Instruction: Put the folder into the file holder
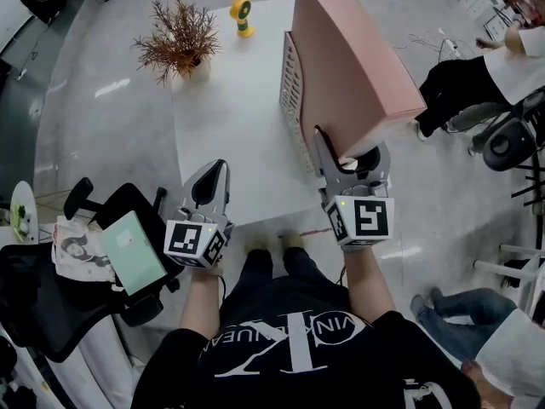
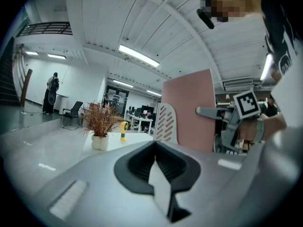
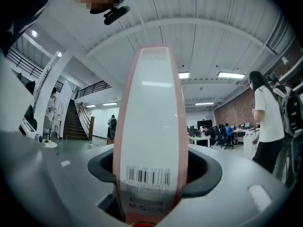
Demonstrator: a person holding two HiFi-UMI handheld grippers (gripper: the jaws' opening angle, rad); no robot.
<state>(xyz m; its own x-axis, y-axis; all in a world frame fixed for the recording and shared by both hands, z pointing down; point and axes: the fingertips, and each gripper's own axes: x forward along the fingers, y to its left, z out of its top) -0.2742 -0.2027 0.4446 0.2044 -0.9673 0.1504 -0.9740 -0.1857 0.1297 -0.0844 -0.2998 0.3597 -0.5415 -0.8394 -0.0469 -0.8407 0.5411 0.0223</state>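
A pink box folder point(image 1: 349, 58) stands upright against the white slatted file holder point(image 1: 291, 83) on the white table point(image 1: 230, 152). Its white spine with a barcode point(image 3: 149, 126) fills the middle of the right gripper view. My right gripper point(image 1: 349, 153) straddles that spine near its lower end. Narrow dark gaps show on both sides, so the jaws stand open around it. My left gripper point(image 1: 211, 177) hangs shut and empty over the table's front edge, left of the folder. The left gripper view shows the folder point(image 2: 189, 108) behind the holder point(image 2: 165, 122).
A dried plant in a white pot point(image 1: 179, 41) and a small yellow fan point(image 1: 242, 17) stand at the table's far end. A black chair with a green notebook point(image 1: 132, 250) is at my left. Seated people point(image 1: 477, 83) are at the right.
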